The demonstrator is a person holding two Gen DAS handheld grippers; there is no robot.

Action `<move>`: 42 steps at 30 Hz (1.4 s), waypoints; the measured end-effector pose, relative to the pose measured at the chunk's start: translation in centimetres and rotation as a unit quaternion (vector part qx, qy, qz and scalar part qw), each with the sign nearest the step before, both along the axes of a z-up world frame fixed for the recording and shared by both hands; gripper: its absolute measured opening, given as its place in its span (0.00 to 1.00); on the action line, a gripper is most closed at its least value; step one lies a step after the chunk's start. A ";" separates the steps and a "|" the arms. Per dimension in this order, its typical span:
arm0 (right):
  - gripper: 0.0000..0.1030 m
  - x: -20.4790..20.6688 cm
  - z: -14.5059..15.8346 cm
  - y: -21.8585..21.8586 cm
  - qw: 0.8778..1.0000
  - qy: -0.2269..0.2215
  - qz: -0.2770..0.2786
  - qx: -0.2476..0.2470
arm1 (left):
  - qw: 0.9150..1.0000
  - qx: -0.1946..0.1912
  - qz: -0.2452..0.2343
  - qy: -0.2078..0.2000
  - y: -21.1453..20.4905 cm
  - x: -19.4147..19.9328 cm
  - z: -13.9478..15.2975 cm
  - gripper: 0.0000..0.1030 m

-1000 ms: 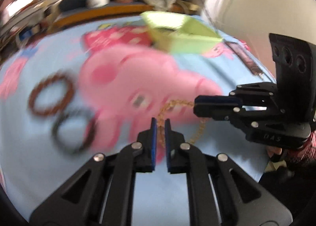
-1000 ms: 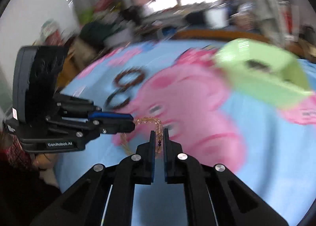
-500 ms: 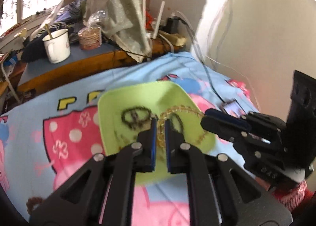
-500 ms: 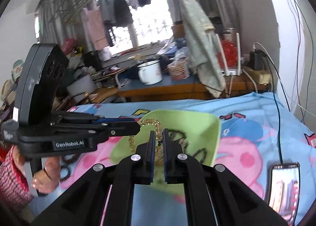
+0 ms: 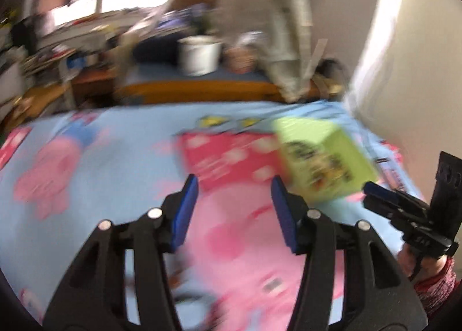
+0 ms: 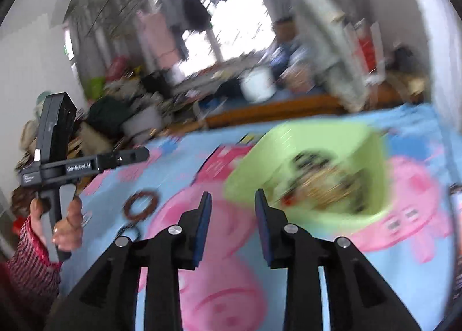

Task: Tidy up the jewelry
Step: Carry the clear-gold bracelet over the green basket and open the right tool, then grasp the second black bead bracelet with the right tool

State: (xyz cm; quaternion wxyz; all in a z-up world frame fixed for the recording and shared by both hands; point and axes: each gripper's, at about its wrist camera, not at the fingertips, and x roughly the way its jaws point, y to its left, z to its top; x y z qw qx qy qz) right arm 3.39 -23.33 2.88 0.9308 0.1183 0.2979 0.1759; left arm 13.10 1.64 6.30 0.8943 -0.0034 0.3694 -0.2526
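The largest item is the blue cartoon-print bedspread (image 5: 115, 163), which carries everything else. Both views are motion-blurred.

The green tray (image 6: 372, 157) sits on the bedspread toward its far right corner, close to the far edge. We see it tilted in the right wrist view, its open side facing the camera.

The left gripper (image 5: 234, 180) hovers over the pink print near the middle of the bedspread. Its claw is apart and has just been opening; nothing lies between the blue pads (image 5: 184, 209). A hand (image 6: 68, 224) in a red striped sleeve (image 6: 26, 250) holds its handle.

The right gripper (image 6: 232, 195) points at the near wall of the tray. Its claw is also apart in its own view, with only the print showing between the pads.

The jewelry (image 6: 320, 180) — a blurred heap of gold chain and dark loops — lies inside the tray, on its floor.

A brown beaded bracelet (image 6: 126, 208) lies flat on the bedspread toward its left edge, well apart from the tray. A dark loop (image 6: 138, 233) lies just beside it, on the near side — too blurred to identify.
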 end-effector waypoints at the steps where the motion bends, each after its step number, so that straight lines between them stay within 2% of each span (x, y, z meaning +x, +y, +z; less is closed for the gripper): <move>1: 0.01 0.2 -0.4 1.0 1.000 0.011 0.011 -0.005 | 1.000 0.001 0.016 0.007 1.7 -0.2 -0.4 0.49; 2: 0.01 0.4 -0.9 2.2 0.999 0.022 0.025 -0.012 | 0.999 -0.001 0.037 0.017 3.9 -0.7 -1.2 0.49; 6: 0.01 0.9 -2.0 6.2 0.996 0.054 0.069 -0.026 | 0.996 -0.012 0.073 0.041 8.5 -2.8 -3.6 0.49; 9: 0.01 0.8 -2.4 9.0 0.991 0.071 0.105 -0.045 | 0.996 -0.016 0.070 0.055 9.3 -4.5 -5.2 0.49; 14: 0.01 1.4 -2.3 13.4 0.981 0.078 0.160 -0.083 | 0.997 -0.004 0.040 0.063 8.1 -6.4 -6.6 0.49; 17: 0.00 2.0 -2.2 15.6 0.976 0.074 0.176 -0.105 | 0.997 0.027 0.036 0.063 7.4 -6.5 -7.2 0.49; 19: 0.00 2.5 -2.7 16.8 0.972 0.077 0.184 -0.121 | 0.996 0.034 0.040 0.073 7.1 -6.0 -7.9 0.45; 22: 0.00 3.6 -3.9 18.1 0.965 0.105 0.192 -0.143 | 0.996 0.050 0.045 0.062 6.8 -6.1 -8.0 0.25; 23: 0.00 3.9 -3.9 18.0 0.965 0.107 0.195 -0.138 | 0.996 0.047 0.035 0.062 6.5 -6.3 -8.0 0.12; 26: 0.00 4.0 -4.1 17.7 0.964 0.109 0.201 -0.134 | 0.997 0.059 0.026 0.052 6.0 -7.0 -7.9 0.09; 30: 0.00 2.8 -3.9 16.3 0.969 0.113 0.199 -0.097 | 0.997 0.038 0.015 0.069 5.7 -7.5 -7.8 0.08; 34: 0.00 0.4 -2.7 13.8 0.978 0.089 0.178 -0.068 | 0.997 0.009 -0.008 0.080 5.0 -8.3 -7.1 0.08; 42: 0.00 -1.0 -0.2 7.8 0.992 0.047 0.114 -0.020 | 0.995 -0.003 -0.078 0.062 -0.9 -7.3 -3.7 0.08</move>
